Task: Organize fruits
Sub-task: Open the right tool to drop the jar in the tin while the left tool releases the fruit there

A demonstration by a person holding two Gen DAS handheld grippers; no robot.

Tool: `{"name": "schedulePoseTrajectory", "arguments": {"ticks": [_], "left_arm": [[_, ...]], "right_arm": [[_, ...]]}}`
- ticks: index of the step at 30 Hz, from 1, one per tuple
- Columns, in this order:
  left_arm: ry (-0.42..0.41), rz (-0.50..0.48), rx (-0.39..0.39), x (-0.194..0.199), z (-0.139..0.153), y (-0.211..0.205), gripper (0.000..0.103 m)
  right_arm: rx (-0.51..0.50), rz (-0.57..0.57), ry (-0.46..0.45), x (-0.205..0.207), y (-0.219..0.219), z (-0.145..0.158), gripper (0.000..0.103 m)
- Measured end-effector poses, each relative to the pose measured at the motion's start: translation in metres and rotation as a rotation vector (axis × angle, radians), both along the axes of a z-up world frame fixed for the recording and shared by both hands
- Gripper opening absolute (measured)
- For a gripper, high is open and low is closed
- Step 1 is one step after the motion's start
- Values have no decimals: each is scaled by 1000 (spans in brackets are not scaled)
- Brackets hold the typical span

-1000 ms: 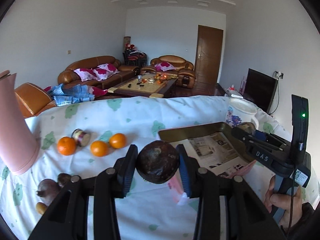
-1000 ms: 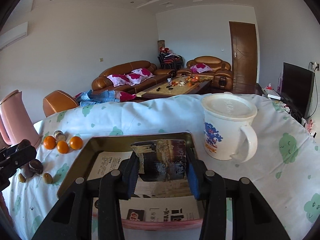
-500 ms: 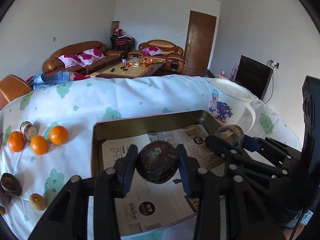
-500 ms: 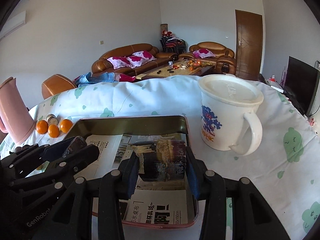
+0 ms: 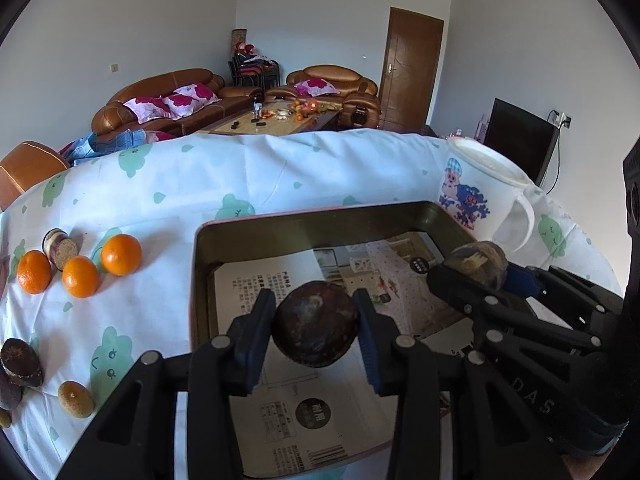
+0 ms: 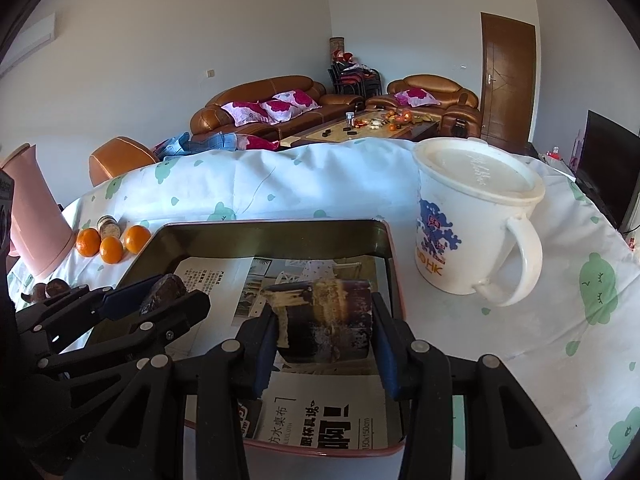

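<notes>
My left gripper (image 5: 315, 334) is shut on a round dark brown fruit (image 5: 315, 330) and holds it above the paper-lined metal tray (image 5: 280, 228). My right gripper (image 6: 325, 328) is shut on a dark cut cylinder of fruit (image 6: 326, 320), also above the tray (image 6: 260, 232). Each gripper shows in the other's view: the right one (image 5: 476, 276), the left one (image 6: 160, 300). Three oranges (image 5: 80, 272) and a cut piece (image 5: 60, 246) lie left of the tray on the tablecloth. More brown fruits (image 5: 22, 362) lie near the left edge.
A white lidded mug (image 6: 472, 224) stands right of the tray. A pink jug (image 6: 32, 216) stands at the far left. The table's cloth (image 5: 260, 172) has green prints. Sofas and a coffee table lie beyond.
My left gripper has swung right from the loose fruits to over the tray, with the round fruit in it. The right gripper has moved slightly forward over the tray.
</notes>
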State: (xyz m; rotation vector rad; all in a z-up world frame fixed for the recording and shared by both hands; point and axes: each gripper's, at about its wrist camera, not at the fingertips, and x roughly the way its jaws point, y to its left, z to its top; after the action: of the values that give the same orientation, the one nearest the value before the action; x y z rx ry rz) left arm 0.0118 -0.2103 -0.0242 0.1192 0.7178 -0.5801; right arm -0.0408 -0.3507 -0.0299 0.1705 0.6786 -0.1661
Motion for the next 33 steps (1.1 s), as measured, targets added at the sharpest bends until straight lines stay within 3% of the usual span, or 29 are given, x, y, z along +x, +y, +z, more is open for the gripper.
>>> {"name": "schedulePoseTrajectory", "arguments": {"ticks": [6, 16, 20, 22, 24, 28, 31, 33], "left_arm": [[-22, 30, 12, -2, 2, 2, 48], [-102, 100, -5, -9, 14, 17, 80], [-104, 115, -41, -8, 20, 27, 91], [-125, 132, -61, -11, 24, 32, 99], [-147, 135, -88, -13, 30, 38, 103], [-231, 176, -111, -19, 42, 49, 103], [-293, 246, -119, -19, 46, 64, 103], [-314, 297, -99, -16, 44, 71, 103]], "right_arm": [[13, -4, -4, -1, 0, 0, 45], [116, -7, -46, -7, -12, 2, 46], [189, 7, -87, -12, -19, 5, 54], [211, -4, -112, -15, -23, 7, 67], [245, -7, -145, -19, -27, 10, 72], [198, -91, -263, -37, -32, 24, 75], [138, -168, -342, -48, -32, 31, 86], [104, -192, -371, -52, -30, 34, 87]]}}
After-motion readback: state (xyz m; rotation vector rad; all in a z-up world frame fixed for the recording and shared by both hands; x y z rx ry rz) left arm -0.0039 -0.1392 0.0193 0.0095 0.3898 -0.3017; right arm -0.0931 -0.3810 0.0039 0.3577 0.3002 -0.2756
